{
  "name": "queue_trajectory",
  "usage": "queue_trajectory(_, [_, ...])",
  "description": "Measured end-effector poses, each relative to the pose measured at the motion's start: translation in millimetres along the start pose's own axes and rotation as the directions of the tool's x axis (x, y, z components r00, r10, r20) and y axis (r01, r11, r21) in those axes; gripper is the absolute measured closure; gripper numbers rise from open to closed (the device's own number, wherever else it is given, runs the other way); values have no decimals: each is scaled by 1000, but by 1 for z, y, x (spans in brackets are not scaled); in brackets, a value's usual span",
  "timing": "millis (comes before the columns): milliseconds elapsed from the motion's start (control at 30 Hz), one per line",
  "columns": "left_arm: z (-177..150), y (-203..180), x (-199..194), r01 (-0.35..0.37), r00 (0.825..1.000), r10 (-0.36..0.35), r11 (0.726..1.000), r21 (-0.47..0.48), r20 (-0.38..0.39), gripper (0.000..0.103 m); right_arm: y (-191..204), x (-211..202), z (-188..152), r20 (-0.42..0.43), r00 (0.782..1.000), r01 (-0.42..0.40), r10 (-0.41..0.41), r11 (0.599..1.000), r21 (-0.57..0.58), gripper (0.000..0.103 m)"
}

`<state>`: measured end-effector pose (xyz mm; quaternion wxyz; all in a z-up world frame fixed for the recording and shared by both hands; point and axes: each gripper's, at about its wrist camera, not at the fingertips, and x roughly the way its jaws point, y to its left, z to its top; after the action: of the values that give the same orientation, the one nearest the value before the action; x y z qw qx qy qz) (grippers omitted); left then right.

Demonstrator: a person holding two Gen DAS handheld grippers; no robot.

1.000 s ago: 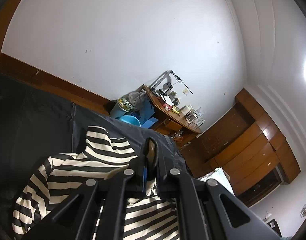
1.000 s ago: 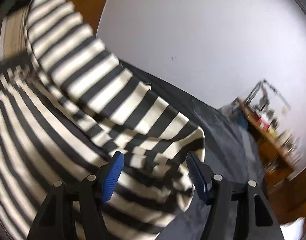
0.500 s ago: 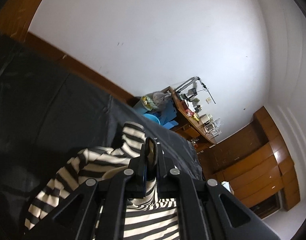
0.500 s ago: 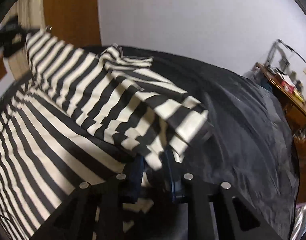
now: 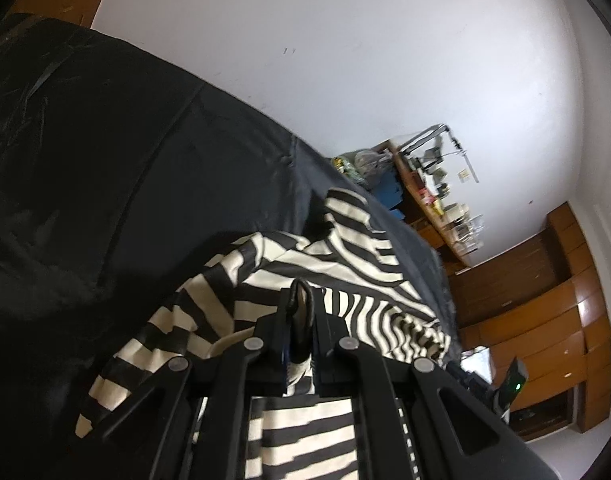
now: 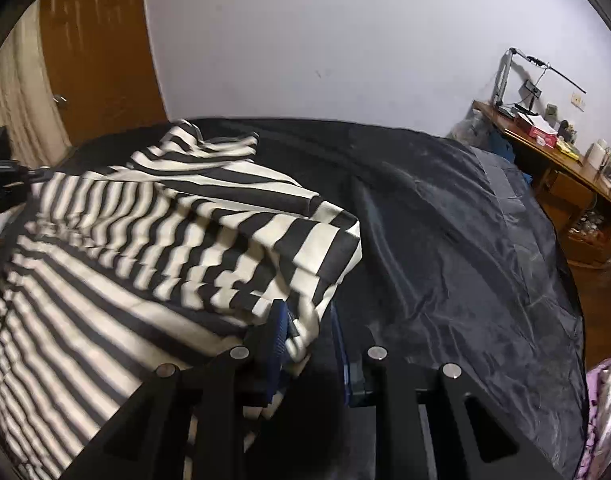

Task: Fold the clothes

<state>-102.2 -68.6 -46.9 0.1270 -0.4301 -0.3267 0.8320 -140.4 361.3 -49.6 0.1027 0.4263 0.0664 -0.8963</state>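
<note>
A black-and-white striped garment (image 6: 153, 240) lies on a bed under a black sheet (image 6: 445, 232), with one part folded over onto the rest. My right gripper (image 6: 307, 334) is shut on the folded corner nearest it, and the cloth bunches between its blue pads (image 6: 279, 332). My left gripper (image 5: 301, 314) is shut on a pinch of the same garment (image 5: 345, 276), which drapes down both sides of the fingers just above the sheet (image 5: 105, 160). The left gripper's body (image 6: 1, 176) shows at the left edge of the right wrist view.
A cluttered wooden desk (image 6: 553, 148) stands past the bed against the white wall. Wooden cabinets (image 5: 545, 300) fill the corner beyond. A wooden door (image 6: 97, 52) and a curtain (image 6: 13, 92) are at the bed's far left. Pink patterned fabric (image 6: 605, 412) lies at the lower right.
My right gripper went from open over the stripes to shut on the folded corner. My left gripper sank toward the bed with its pinch of cloth, and the garment now lies flatter.
</note>
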Motion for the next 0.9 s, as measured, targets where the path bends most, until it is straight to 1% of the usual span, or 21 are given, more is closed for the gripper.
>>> queue_trajectory(67, [0, 2, 7, -23, 1000, 23, 1000, 10, -4, 96, 4, 16, 11, -13, 998, 59, -60, 998, -25, 79])
queue_trajectory(167, [4, 2, 17, -53, 999, 53, 998, 21, -8, 96, -2, 32, 34, -7, 992, 127, -127, 992, 0, 79])
queue_trajectory(300, [7, 8, 33, -82, 996, 83, 996, 19, -21, 94, -19, 60, 63, -49, 993, 110, -106, 990, 85, 79])
queue_trajectory(367, [8, 13, 40, -89, 996, 89, 996, 10, -32, 94, -24, 71, 69, -78, 993, 96, -87, 989, 115, 79])
queue_trajectory(433, [8, 17, 45, -91, 995, 91, 996, 9, -47, 93, -24, 71, 67, -82, 993, 97, -88, 988, 117, 79])
queue_trajectory(500, [6, 20, 48, -89, 994, 89, 996, 7, -66, 88, -24, 65, 61, -82, 992, 108, -100, 989, 101, 79])
queue_trajectory(600, [4, 19, 44, -73, 995, 74, 997, 17, -73, 74, -22, 43, 48, -53, 993, 109, -105, 991, 75, 79])
queue_trajectory(667, [4, 16, 40, -62, 996, 64, 998, 29, -69, 55, -12, 22, 39, -4, 995, 99, -99, 995, 12, 79])
queue_trajectory(733, [3, 11, 37, -59, 996, 62, 997, 51, -64, 45, 6, 2, 30, 43, 995, 97, -93, 990, -98, 79])
queue_trajectory(800, [2, 5, 36, -67, 995, 71, 995, 73, -63, 43, 32, -7, 17, 62, 992, 120, -108, 964, -238, 79])
queue_trajectory(867, [1, 3, 36, -67, 995, 72, 995, 80, -64, 42, 55, -9, 6, 70, 988, 154, -138, 919, -364, 79])
queue_trajectory(900, [0, 2, 36, -63, 996, 68, 995, 78, -64, 42, 63, -5, 1, 67, 984, 179, -166, 894, -410, 79])
